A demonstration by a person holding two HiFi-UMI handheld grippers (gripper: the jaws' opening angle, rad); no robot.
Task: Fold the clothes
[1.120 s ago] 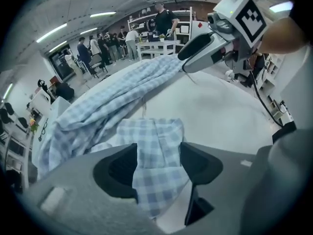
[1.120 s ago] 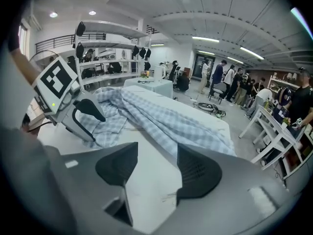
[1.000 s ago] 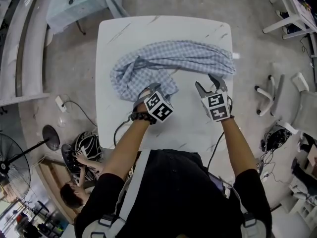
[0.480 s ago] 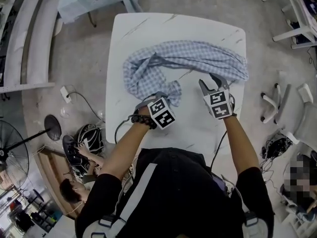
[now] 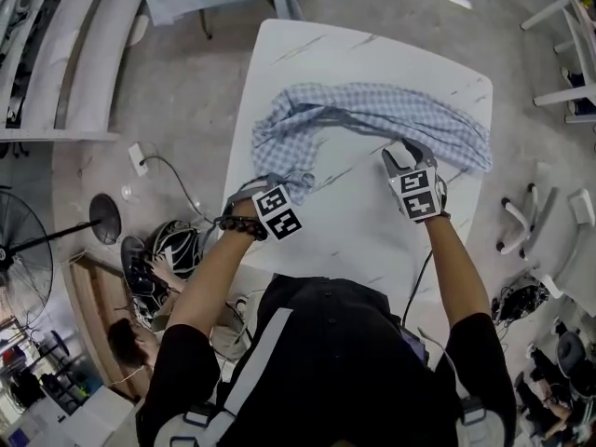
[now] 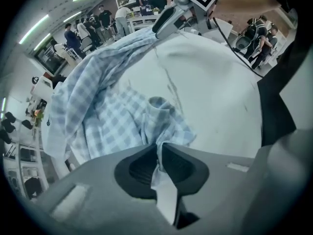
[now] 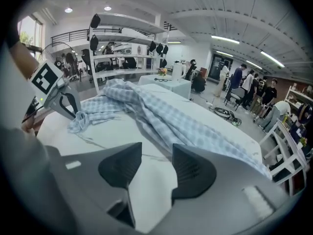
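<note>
Overhead, the checked shirt (image 5: 372, 119) lies bunched across the far half of the table (image 5: 372, 240), with the left gripper (image 5: 268, 186) at its near-left corner and the right gripper (image 5: 402, 155) beside its right part. From the left gripper's view, the jaws have just closed and pinch a fold of cloth, so it is best drawn out steadily, kept low. From the right gripper's view, the jaws have just narrowed yet stand apart over bare table, empty; they should probably take the hem next.
</note>
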